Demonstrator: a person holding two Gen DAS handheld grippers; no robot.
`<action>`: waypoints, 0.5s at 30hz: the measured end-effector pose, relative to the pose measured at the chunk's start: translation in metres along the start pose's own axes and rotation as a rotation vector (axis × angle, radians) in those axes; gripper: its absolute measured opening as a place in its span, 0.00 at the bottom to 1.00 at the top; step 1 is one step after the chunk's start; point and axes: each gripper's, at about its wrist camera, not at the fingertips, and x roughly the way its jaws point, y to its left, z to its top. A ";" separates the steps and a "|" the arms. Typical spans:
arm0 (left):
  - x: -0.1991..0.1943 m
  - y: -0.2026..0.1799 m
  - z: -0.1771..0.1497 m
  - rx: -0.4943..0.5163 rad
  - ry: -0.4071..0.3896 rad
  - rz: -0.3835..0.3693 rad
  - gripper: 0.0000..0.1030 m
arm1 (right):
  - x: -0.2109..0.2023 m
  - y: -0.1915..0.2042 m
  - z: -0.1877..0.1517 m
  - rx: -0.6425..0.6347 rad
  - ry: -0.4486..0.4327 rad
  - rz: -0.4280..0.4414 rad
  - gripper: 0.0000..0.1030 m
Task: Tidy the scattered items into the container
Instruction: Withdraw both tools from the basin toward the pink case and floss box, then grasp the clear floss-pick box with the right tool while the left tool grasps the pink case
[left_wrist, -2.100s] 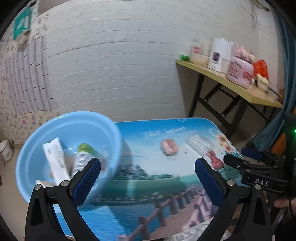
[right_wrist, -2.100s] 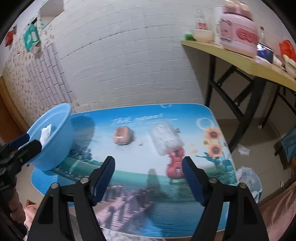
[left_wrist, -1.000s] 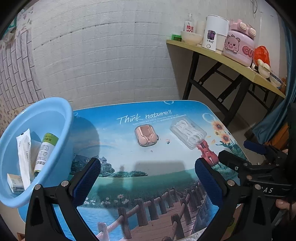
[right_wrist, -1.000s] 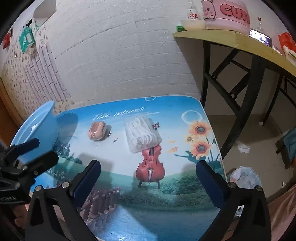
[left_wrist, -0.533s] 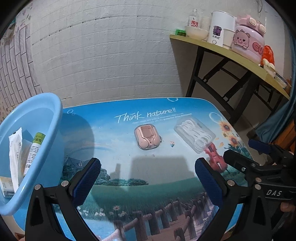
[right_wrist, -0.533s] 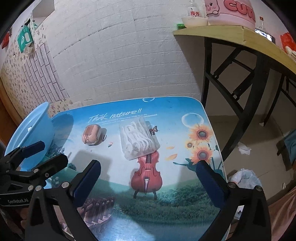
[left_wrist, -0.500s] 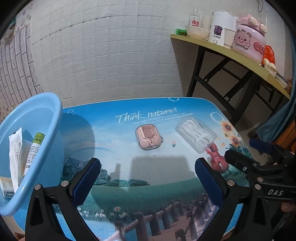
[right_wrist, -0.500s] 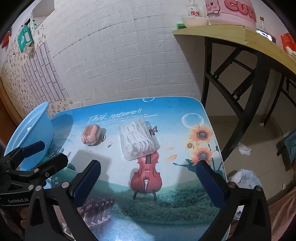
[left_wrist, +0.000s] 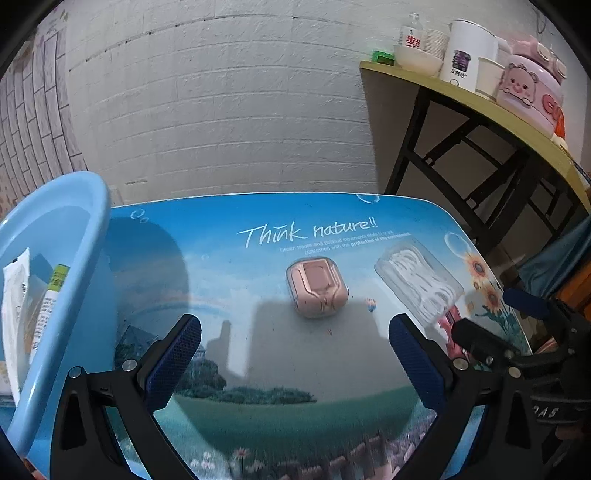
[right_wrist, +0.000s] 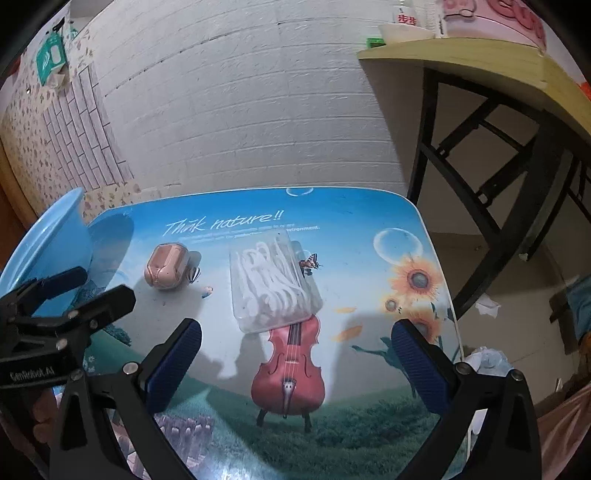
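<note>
Table: printed table top with a landscape picture and the words "Think nature!!"; it stands against a white brick wall.
Left gripper: left gripper hangs over the near middle of the table, its two blue-padded fingers spread wide, nothing between them.
Right gripper: right gripper hangs over the table's right half, above the printed violin, fingers likewise spread wide and empty.
Pink case: small pink case with a clear cover lies flat on the table, ahead of the left gripper and slightly right of its centre line, apart from both pads.
Clear box: clear box full of white floss picks lies flat just right of the pink case, not touching it; its near end overlaps the scroll of the printed violin. It sits ahead of the right gripper, between the lines of its fingers.
Basin: light blue basin stands at the table's left edge, well apart from the two loose items.
Basin contents: white tube with a green end and a white sachet lie inside against the wall; a further small pack at the bottom is too cut off to make out.
Side shelf: yellow shelf on black legs at the right carries a bowl, cups, a bottle and a pink cartoon appliance.
</note>
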 end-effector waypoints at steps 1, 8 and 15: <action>0.004 0.001 0.001 -0.004 0.003 0.004 1.00 | 0.002 0.000 0.001 -0.011 0.005 0.002 1.00; 0.024 0.006 0.005 -0.020 0.028 0.002 1.00 | 0.017 0.006 0.005 -0.085 0.028 -0.001 1.00; 0.042 0.003 0.011 -0.010 0.052 0.013 1.00 | 0.029 0.010 0.010 -0.107 0.030 0.009 1.00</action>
